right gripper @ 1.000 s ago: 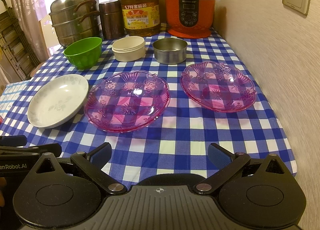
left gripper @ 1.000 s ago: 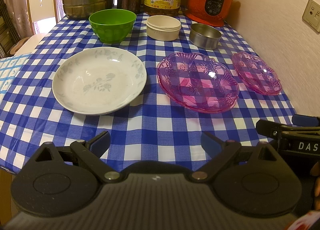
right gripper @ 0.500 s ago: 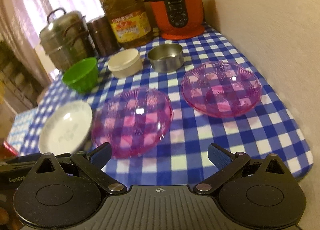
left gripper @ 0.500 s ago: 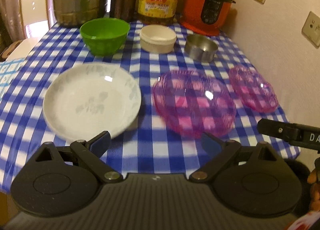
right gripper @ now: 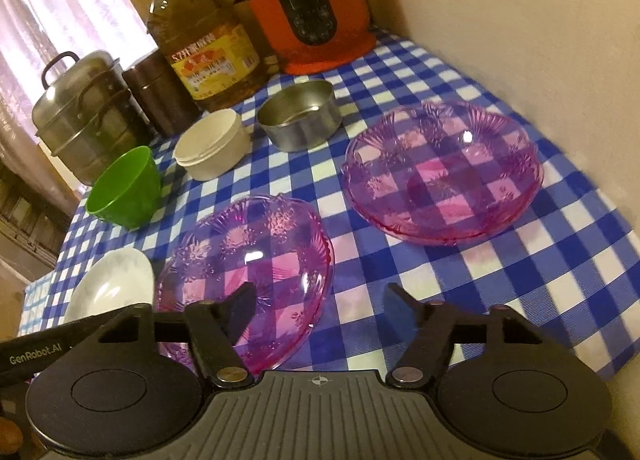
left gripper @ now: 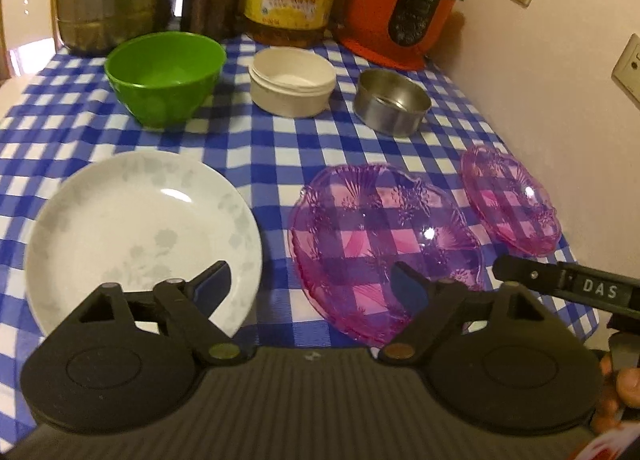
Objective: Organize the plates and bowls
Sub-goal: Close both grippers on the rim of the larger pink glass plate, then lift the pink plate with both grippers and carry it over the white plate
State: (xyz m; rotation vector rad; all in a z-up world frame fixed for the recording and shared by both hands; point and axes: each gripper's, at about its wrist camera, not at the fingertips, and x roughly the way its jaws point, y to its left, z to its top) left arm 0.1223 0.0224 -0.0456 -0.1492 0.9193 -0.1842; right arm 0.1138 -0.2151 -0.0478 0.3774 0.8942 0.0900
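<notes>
left gripper (left gripper: pixel 308 284) tilting down, jaws closing, nothing between, over gap between white floral ceramic plate (left gripper: pixel 140 236) and near pink clear plastic dish (left gripper: pixel 380 244) | right gripper (right gripper: pixel 320 304) rolled, jaws closing empty beside that dish (right gripper: pixel 248 272)

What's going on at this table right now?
A person holds tongs in each hand over a checked table set with dishes. The left tongs hang over the near edge between the white plate and the nearer pink plate; the right tongs are beside that same pink plate. Both are closing on nothing. No dish has been stacked yet.
</notes>
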